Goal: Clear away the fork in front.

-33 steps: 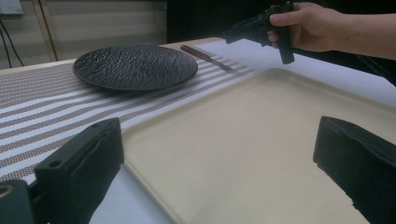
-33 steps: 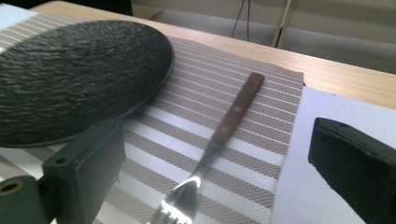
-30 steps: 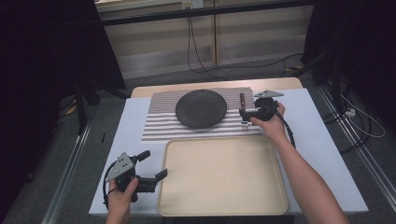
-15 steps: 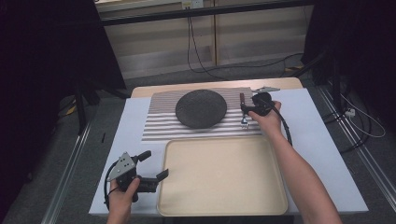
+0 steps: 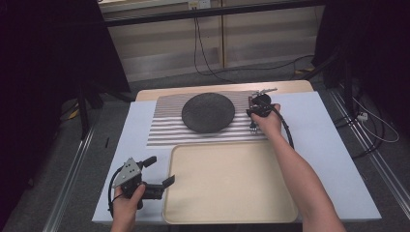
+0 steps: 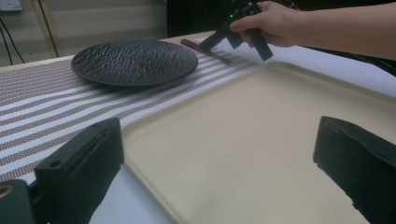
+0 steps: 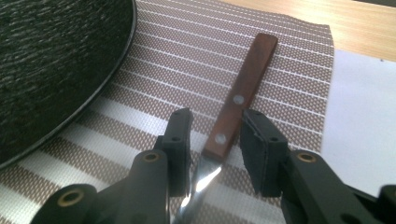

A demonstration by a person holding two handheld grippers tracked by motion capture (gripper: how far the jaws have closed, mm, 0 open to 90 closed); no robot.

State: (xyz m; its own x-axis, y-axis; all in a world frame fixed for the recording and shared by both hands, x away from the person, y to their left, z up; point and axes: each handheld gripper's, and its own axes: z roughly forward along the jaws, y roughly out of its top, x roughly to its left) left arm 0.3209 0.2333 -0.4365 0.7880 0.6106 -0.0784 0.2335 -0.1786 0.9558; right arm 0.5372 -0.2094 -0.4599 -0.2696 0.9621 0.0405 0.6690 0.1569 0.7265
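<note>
- Straddling the wooden-handled metal fork (image 7: 236, 109), the right gripper (image 7: 215, 151) stands partly open, gripping nothing — handle running toward 1 o'clock.
- Fork lies on the brown striped woven placemat (image 7: 289, 74), at 3 o'clock of the round black textured plate (image 5: 208, 112).
- Left gripper (image 5: 155, 175) — wide open, empty, well apart.

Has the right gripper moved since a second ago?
Yes. The right gripper has edged forward along the striped woven placemat, toward the table's far edge, beside the round black textured plate.
</note>
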